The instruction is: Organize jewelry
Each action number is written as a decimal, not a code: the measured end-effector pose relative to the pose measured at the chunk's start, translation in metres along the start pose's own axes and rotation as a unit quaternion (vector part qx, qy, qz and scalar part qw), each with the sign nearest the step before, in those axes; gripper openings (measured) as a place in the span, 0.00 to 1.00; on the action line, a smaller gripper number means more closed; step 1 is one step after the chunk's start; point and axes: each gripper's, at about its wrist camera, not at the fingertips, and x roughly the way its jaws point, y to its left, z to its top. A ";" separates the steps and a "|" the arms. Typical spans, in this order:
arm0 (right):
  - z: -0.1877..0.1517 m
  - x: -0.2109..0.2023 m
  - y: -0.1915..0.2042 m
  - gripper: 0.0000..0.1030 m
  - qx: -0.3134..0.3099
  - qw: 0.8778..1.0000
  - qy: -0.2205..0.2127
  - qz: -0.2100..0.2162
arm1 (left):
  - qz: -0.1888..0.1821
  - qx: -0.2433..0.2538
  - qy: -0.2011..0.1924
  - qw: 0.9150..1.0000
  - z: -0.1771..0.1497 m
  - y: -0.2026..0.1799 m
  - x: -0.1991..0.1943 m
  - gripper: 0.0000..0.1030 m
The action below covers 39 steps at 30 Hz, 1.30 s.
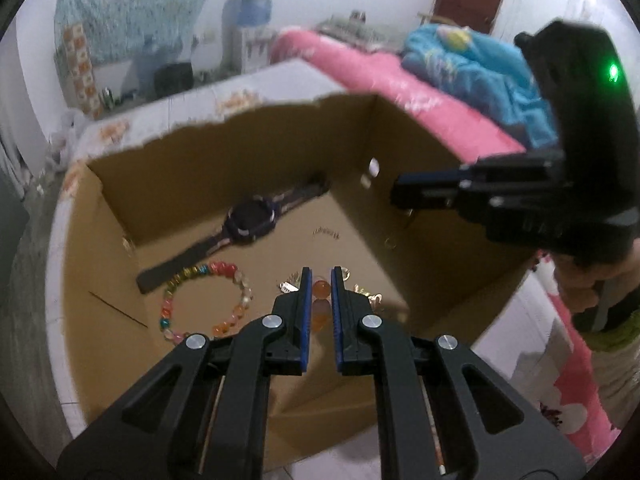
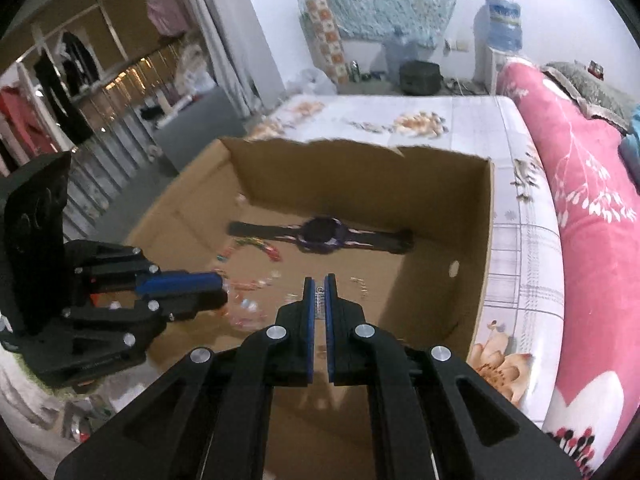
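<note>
- Cardboard box [image 1: 240,152], open top, mid frame, on a floral-cloth surface [image 2: 524,264].
- Inside: dark watch [image 1: 250,222] w/ strap laid flat near back wall; multicolour bead bracelet [image 1: 208,304] lower left of it; small gold bits centre floor.
- Left gripper [image 1: 320,276] lower centre, jaws narrow; orange beads [image 1: 321,290] seen in the gap, can't tell if gripped.
- Right gripper [image 2: 319,280] lower centre in right view, jaws near-closed, pointing into box; held item can't tell.
</note>
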 end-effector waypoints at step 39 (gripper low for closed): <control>-0.101 -0.054 -0.024 0.57 0.173 0.984 -0.010 0.033 | -0.011 -0.241 -0.018 0.970 -0.098 0.075 -0.082 0.85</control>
